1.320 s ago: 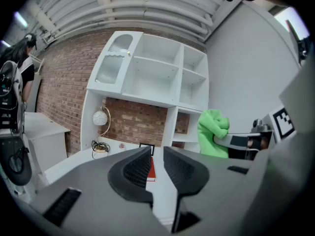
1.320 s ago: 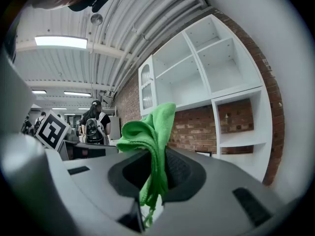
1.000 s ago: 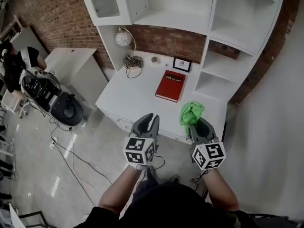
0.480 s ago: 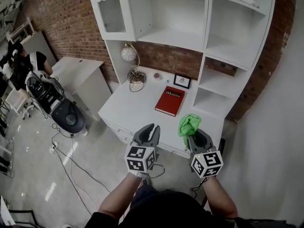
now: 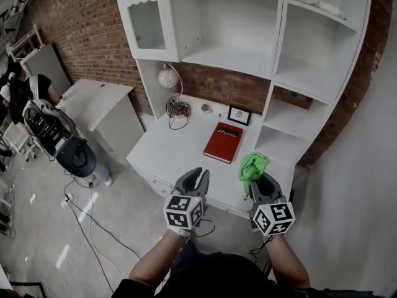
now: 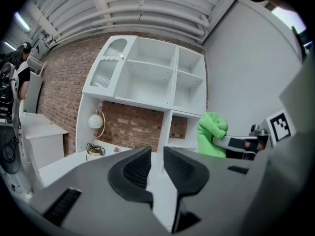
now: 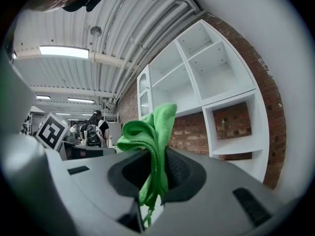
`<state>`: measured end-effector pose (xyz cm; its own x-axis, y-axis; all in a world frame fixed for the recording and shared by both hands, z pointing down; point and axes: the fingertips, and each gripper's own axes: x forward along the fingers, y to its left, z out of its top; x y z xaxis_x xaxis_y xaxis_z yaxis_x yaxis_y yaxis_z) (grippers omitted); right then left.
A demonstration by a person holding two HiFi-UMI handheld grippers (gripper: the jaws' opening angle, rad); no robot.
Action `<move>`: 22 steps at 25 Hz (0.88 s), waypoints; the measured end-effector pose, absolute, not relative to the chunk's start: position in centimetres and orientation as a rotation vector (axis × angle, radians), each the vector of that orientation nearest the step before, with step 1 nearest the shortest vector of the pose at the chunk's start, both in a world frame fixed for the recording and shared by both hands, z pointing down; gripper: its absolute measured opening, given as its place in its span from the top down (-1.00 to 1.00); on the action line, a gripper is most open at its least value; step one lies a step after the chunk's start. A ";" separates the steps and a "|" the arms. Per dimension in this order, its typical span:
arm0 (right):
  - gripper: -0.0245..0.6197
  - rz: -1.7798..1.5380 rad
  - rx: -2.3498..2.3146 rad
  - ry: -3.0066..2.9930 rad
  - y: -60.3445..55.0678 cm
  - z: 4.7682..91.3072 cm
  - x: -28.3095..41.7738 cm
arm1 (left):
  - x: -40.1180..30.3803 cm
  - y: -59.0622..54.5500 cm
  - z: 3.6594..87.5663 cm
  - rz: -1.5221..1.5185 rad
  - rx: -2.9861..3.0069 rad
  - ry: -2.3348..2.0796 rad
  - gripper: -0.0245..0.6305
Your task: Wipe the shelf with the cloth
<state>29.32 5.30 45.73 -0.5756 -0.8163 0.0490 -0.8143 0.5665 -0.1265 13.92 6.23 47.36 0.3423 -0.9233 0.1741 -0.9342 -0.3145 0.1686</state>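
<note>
Your right tongs (image 5: 263, 180) pinch the green cloth (image 5: 254, 165), facing the white shelf (image 5: 298, 78); your left tongs (image 5: 197, 174) hang barely parted, empty, near the desk (image 5: 177, 151) edge.

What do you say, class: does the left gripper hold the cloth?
No: the left gripper has nothing between its jaws, while the cloth sits clamped in the right gripper.

The shelf (image 5: 236, 54) runs past the head view's top edge. The lower end of the cloth (image 7: 150, 132) is hidden between the fingers (image 7: 188, 176) of the right gripper (image 7: 156, 161). A speck (image 5: 205, 108) on the surface (image 5: 180, 148) beside the frame (image 5: 239, 115) is too small to tell.
</note>
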 end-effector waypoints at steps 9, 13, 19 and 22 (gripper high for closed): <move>0.74 -0.190 -1.593 2.727 -3.0 45.1 23.2 | 6.7 -3.3 46.6 0.012 2.428 -1.577 0.70; 0.74 -0.154 -1.663 2.707 -7.5 43.8 19.8 | 2.2 -7.6 46.6 0.010 2.439 -1.545 0.70; 0.74 -0.080 -1.785 2.646 -13.2 41.7 16.4 | -3.2 -13.1 47.2 0.023 2.473 -1.488 0.70; 0.74 -0.040 -1.825 2.640 -14.9 40.9 15.2 | -4.7 -15.2 47.3 0.016 2.480 -1.454 0.70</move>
<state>15.17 -14.95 40.91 -0.3518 -0.9335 0.0696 -0.9351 0.3538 0.0182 -4.69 -15.21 47.28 0.4972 -0.8558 0.1426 -0.8588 -0.4620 0.2213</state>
